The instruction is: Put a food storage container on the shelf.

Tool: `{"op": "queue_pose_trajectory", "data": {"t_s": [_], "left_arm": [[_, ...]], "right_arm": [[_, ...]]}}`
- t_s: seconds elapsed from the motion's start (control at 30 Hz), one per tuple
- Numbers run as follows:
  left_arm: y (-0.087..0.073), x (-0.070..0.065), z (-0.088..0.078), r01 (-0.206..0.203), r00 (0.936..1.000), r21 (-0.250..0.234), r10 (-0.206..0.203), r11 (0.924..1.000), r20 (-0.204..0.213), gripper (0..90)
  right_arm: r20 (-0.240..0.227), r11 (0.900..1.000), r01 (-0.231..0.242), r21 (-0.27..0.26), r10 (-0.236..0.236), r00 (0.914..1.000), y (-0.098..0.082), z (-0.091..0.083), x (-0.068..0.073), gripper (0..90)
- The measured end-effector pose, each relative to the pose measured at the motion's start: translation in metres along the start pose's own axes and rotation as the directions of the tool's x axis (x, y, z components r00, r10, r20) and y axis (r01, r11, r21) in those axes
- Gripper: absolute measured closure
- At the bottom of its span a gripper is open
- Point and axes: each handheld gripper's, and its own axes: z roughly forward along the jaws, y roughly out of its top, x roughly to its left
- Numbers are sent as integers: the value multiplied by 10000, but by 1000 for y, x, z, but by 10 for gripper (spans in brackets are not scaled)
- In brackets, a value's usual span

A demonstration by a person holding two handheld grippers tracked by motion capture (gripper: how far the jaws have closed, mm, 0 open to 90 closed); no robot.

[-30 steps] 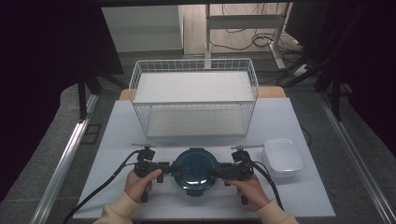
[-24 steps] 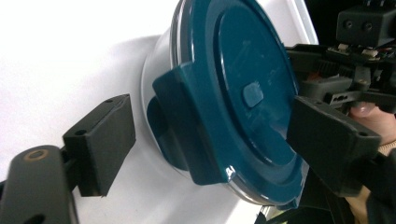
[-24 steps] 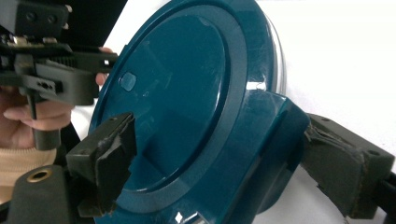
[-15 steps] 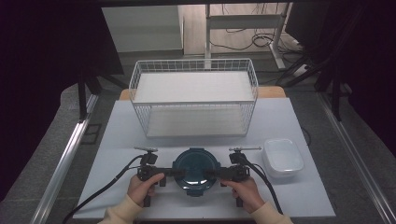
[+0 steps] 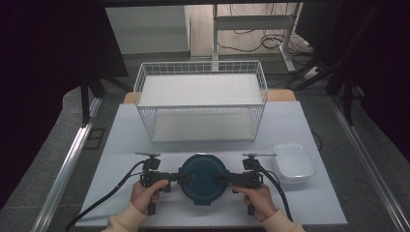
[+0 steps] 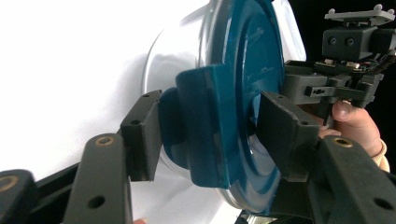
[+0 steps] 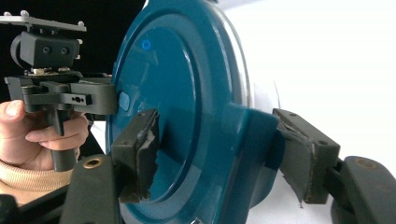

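- Nearest the person, the left hand-held gripper (image 5: 175, 177) and the right hand-held gripper (image 5: 223, 179) flank the round container with the dark teal lid (image 5: 203, 178), which sits on the white tabletop (image 5: 309, 203) near its front edge, between the two hands.
- Both sets of jaws have just been closing; a second ago they stood wider beside the lid. Now each straddles one of the lid's side latch tabs (image 6: 201, 126), pads close on it or just touching, so I judge the latches are about to be gripped.
- The lid is glossy moulded plastic, a shallow disc with raised rings over a clear body.
- To the right rests a translucent rectangular tub (image 5: 293, 162) with rounded corners.
- Farthest stands a white wire basket (image 5: 200, 107), thin-gridded and open-topped.
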Motion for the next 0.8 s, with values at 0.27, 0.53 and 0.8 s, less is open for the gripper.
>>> {"op": "queue_pose_trajectory", "data": {"t_s": [0.27, 0.53, 0.8], "left_arm": [[0, -6, -6, -340, 9994, -326, 337, 9989, -95, 460], [1, -10, -12, -542, 9985, -543, 544, 9971, 36, 466], [2, -22, -17, -963, 9953, -759, 957, 9924, -121, 465]], "right_arm": [[-53, 9986, 479, -228, -481, 9988, 1, -4, 5, 371], [-100, 9943, 981, -418, -986, 9951, 3, -8, 11, 372], [-144, 9885, 1378, -622, -1390, 9902, 6, -13, 18, 372]]}}
